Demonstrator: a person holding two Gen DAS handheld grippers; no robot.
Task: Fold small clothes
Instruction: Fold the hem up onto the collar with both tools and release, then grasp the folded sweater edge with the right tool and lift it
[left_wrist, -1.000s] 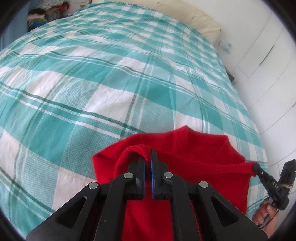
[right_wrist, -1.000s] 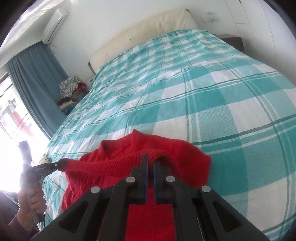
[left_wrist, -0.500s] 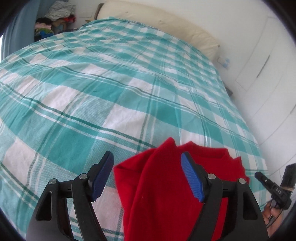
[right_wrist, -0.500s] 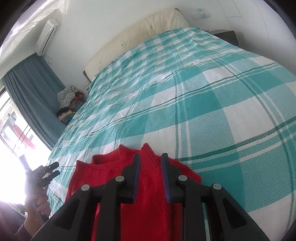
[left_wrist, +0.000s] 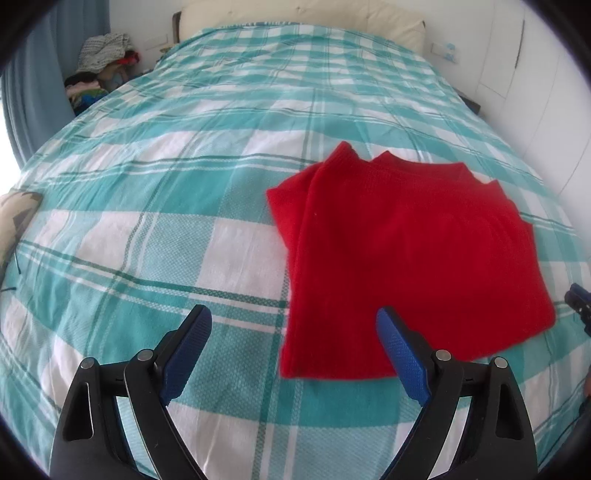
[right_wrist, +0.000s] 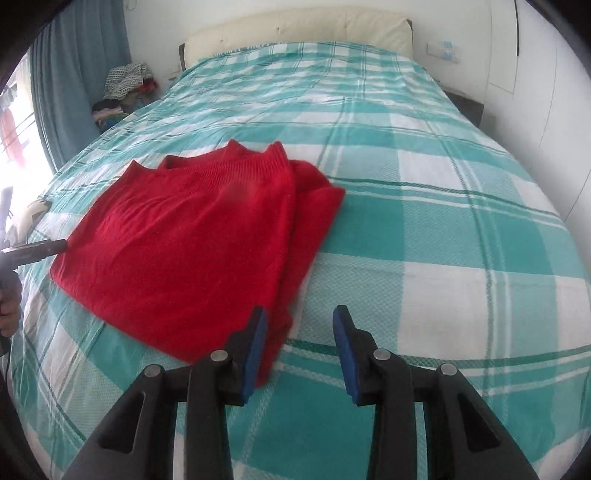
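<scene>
Red knitted garment (left_wrist: 402, 251) lies folded flat on a bed covered by a teal-and-white checked sheet (left_wrist: 166, 206), with a cream headboard (right_wrist: 295, 29) against the white far wall and a blue curtain (right_wrist: 74, 74) beside a heap of clothes (right_wrist: 125, 88) at the room's left corner. Left gripper (left_wrist: 293, 349) stands wide open over the sheet at the garment's near left edge, gripping nothing. Right gripper (right_wrist: 300, 343) is parted, empty, at the near right corner.

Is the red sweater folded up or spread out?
Folded. The sweater lies flat on the bed as a compact rectangle, layered edges showing along one side.
</scene>
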